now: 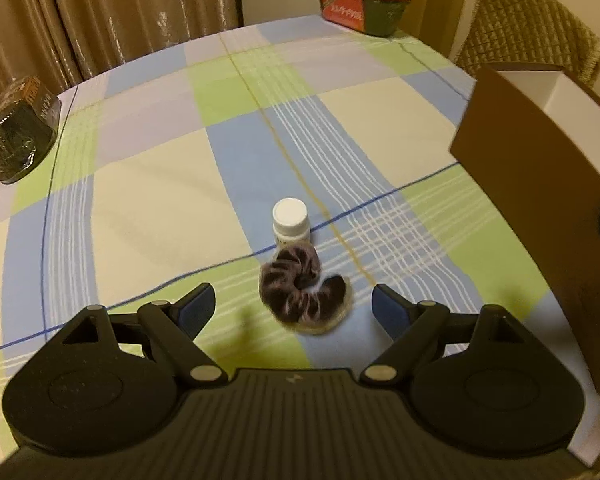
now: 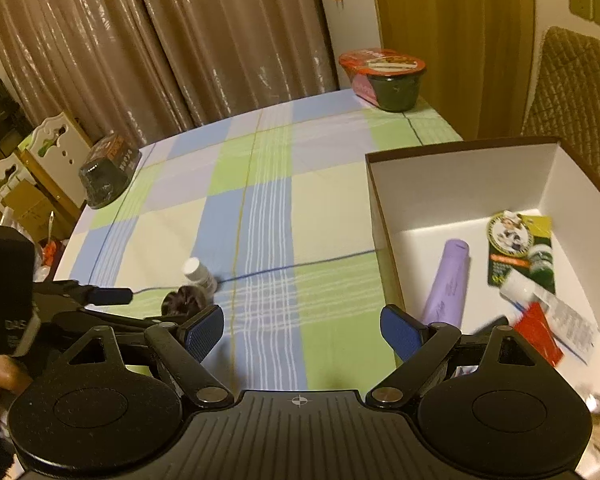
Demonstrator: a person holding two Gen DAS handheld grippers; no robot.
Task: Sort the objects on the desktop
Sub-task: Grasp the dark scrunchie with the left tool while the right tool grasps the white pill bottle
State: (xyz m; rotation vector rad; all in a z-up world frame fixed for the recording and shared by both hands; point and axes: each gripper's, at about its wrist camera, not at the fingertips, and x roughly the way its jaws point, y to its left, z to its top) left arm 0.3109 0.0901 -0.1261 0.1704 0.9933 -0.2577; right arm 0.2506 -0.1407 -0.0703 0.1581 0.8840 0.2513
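dark fuzzy scrunchie and white bottle are still waiting near the bench's front edge, the left claw gaping over them; the right claw is hanging released beside the part-filled box.

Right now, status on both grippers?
Left gripper open, over scrunchie. Right gripper open, empty, beside box. White bottle close behind scrunchie.

A dark purple scrunchie lies on the tablecloth (blue, green and cream checks) beside a white-capped bottle.
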